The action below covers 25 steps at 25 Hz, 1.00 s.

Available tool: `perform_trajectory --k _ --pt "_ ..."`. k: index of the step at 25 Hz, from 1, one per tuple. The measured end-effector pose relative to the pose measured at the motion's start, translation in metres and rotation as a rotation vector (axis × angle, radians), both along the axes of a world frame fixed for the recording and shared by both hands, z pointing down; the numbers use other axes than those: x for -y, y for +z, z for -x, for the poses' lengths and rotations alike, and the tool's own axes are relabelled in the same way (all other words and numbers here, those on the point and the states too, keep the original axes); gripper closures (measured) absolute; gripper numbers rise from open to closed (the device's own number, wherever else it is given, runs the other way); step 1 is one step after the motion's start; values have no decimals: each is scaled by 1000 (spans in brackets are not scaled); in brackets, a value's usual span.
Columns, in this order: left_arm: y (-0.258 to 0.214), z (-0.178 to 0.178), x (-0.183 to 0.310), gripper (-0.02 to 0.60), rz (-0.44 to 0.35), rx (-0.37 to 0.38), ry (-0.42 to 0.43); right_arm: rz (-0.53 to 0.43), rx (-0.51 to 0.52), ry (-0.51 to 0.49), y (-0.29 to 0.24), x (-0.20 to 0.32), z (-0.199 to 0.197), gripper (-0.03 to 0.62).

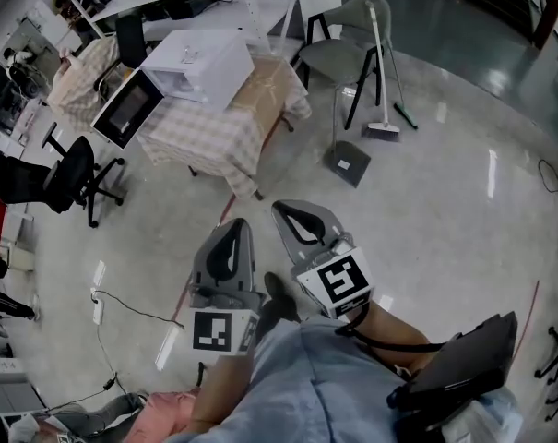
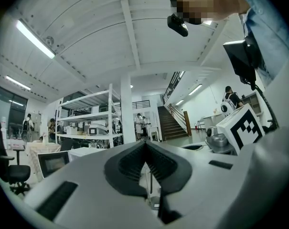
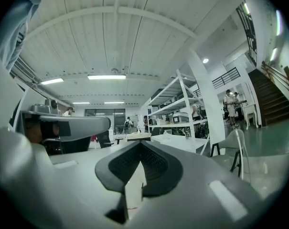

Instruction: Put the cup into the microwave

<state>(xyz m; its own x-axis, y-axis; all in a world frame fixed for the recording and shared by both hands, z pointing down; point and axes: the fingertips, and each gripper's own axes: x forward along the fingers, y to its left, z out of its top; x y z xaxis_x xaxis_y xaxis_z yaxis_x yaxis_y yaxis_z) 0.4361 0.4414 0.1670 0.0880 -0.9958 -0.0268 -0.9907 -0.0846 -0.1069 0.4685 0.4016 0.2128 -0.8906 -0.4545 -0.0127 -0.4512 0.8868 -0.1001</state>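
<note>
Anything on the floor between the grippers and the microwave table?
Nothing visible. Bare floor runs from the left gripper and right gripper to the table with the microwave, door open. The grey chair, broom and dustpan sit off to the right. The cup itself I can't make out.

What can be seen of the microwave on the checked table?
The microwave is a white, boxy unit standing upright on a table draped in checked cloth, far across the floor. Its door, white-framed with a dark window, stands swung wide open at the left side in the head view. The cavity is too small to read.
</note>
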Motion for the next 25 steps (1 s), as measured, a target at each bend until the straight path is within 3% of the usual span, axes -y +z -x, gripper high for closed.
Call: perform_trajectory --k 10,25 --pt "13 50 50 577 -5 -38 6 -36 -60 3 8 53 43 592" --pt "16 232 167 577 19 -82 42 -24 -106 80 9 180 213 592"
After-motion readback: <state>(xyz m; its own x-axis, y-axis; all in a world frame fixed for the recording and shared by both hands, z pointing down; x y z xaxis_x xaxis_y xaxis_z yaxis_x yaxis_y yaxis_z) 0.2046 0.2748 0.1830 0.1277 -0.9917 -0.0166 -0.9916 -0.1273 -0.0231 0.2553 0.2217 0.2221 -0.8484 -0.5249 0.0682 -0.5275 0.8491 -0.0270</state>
